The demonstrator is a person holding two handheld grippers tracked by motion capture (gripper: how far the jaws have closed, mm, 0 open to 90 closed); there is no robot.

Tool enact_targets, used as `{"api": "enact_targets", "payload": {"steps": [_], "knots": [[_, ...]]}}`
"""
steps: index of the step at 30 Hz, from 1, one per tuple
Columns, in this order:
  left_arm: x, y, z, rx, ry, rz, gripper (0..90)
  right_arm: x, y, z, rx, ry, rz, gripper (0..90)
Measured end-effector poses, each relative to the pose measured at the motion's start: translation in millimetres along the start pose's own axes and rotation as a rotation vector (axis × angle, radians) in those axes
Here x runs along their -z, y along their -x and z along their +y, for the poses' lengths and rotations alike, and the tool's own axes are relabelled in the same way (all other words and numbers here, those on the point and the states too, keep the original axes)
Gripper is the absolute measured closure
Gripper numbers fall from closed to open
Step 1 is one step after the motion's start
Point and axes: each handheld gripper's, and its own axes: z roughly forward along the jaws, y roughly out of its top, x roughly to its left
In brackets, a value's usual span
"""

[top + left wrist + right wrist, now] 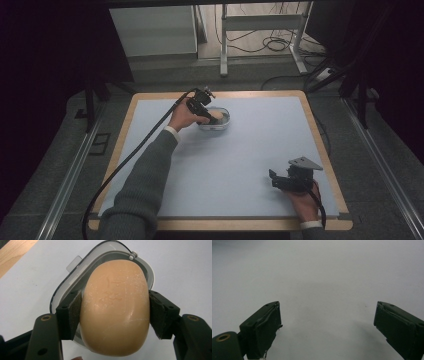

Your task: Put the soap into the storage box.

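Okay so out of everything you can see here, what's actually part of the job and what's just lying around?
In the job:
- left tool, shut on the soap bar
- clear soap dish under the bar, toward the table's far edge
- right tool, open and holding nothing, over the pale table top

Lying about:
- metal frame on the floor beyond the table
- loose cables beside it

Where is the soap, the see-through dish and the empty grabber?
soap (115, 307), left gripper view, middle of its top face.
dish (100, 258), left gripper view, bare far rim.
right gripper (327, 327), right gripper view, midway between its open jaws.
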Motion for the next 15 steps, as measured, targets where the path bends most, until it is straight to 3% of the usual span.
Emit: {"api": "enact_targets", "payload": {"steps": [15], "knots": [[-15.2, -3.4, 1.0, -0.005, -0.031, 0.008, 34.0, -0.1, 0.4, 0.0, 0.002, 0.000, 0.002, 7.5]]}}
